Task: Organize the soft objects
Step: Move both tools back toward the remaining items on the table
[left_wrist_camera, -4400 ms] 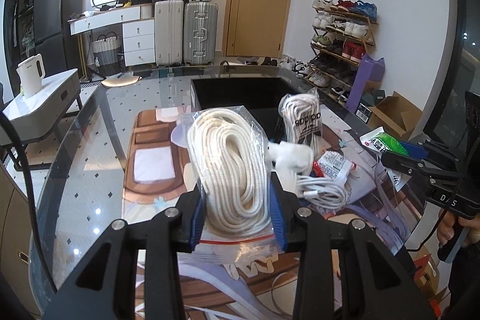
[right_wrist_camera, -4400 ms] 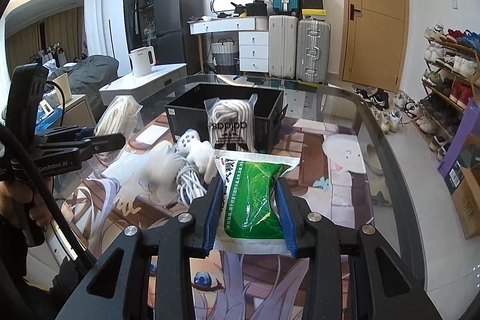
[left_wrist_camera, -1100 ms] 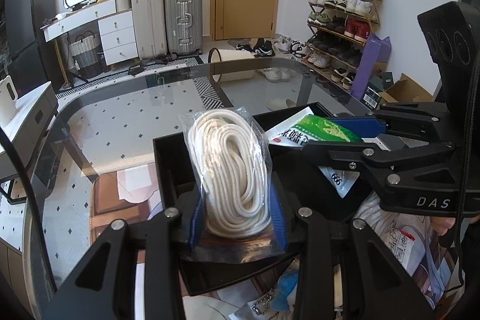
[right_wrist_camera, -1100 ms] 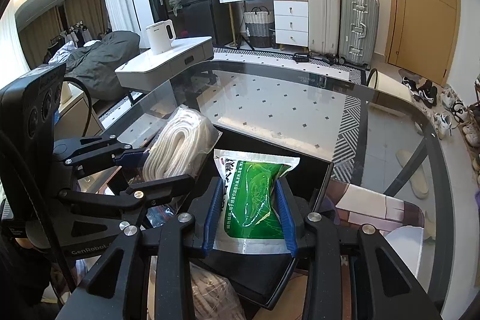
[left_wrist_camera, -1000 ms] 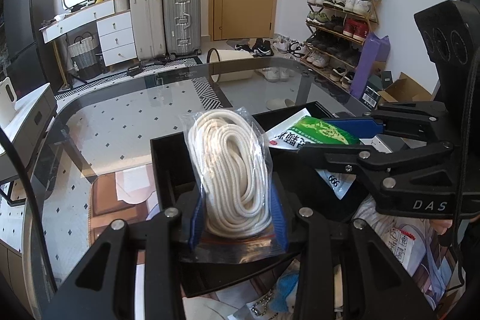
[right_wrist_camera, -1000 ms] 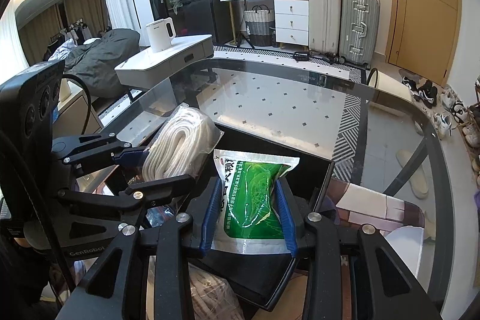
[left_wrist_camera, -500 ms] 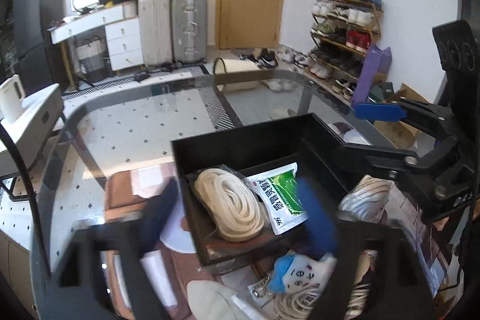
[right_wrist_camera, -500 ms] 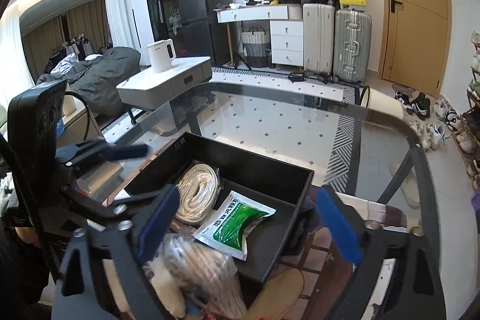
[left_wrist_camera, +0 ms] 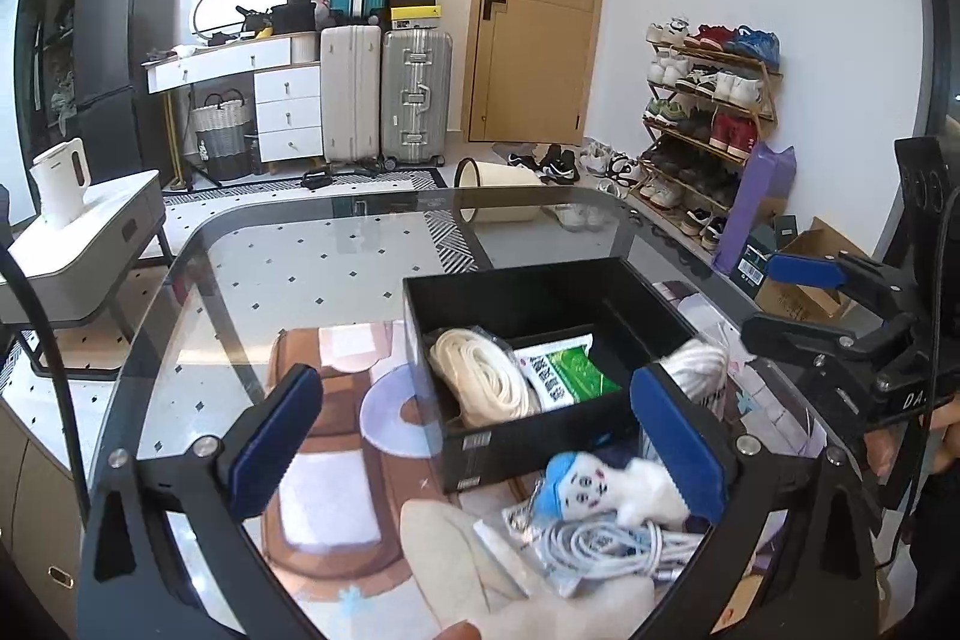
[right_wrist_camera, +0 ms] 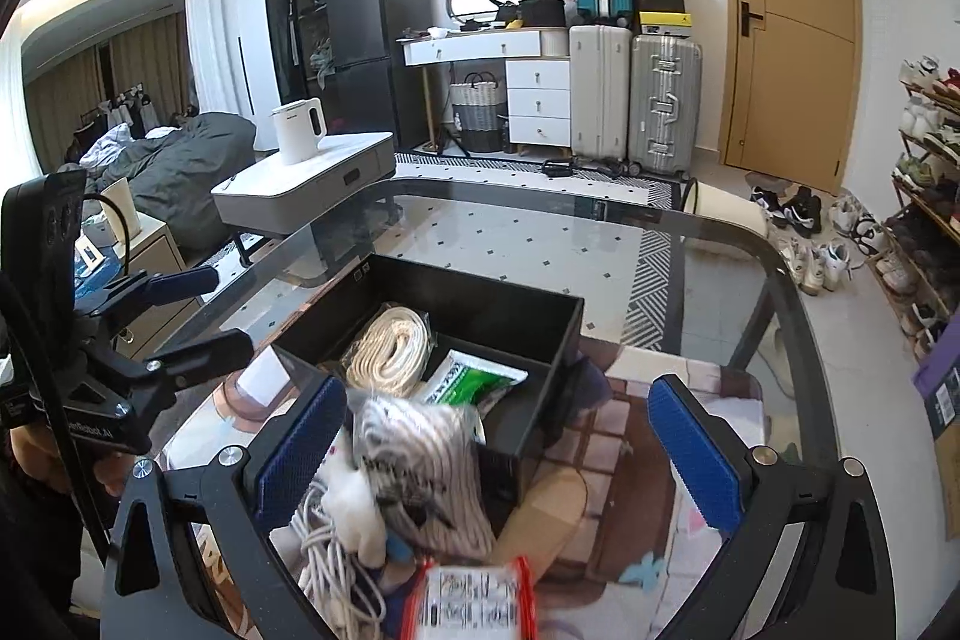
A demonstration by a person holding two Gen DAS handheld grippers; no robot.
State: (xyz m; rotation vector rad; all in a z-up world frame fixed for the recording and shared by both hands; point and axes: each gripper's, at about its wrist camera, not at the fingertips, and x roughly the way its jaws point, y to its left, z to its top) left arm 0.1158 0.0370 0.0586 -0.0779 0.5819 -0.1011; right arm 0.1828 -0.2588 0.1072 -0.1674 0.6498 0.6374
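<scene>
A black bin (left_wrist_camera: 543, 289) (right_wrist_camera: 510, 307) on the glass table holds a bagged coil of white rope (left_wrist_camera: 486, 385) (right_wrist_camera: 390, 349) and a green packet (left_wrist_camera: 564, 376) (right_wrist_camera: 477, 379). My left gripper (left_wrist_camera: 480, 436) is open and empty, held above and in front of the bin. My right gripper (right_wrist_camera: 495, 451) is open and empty too, above the bin's near corner. In front of the bin lie a bagged striped rope (right_wrist_camera: 420, 460) (left_wrist_camera: 699, 364), a small white plush with a blue cap (left_wrist_camera: 606, 481), a white cable coil (left_wrist_camera: 606, 544) (right_wrist_camera: 336, 550) and a red-edged zip bag (right_wrist_camera: 471, 604).
The glass table (left_wrist_camera: 300, 268) carries a printed mat (left_wrist_camera: 324, 460). Beyond it are suitcases (left_wrist_camera: 384, 91), a door, a shoe rack (left_wrist_camera: 708, 112) at the right and a side table with a kettle (left_wrist_camera: 60, 187) at the left.
Both grippers opened over the bin, dropping the rope bag and the green packet into it, then pulled back and up. Both are now empty.
</scene>
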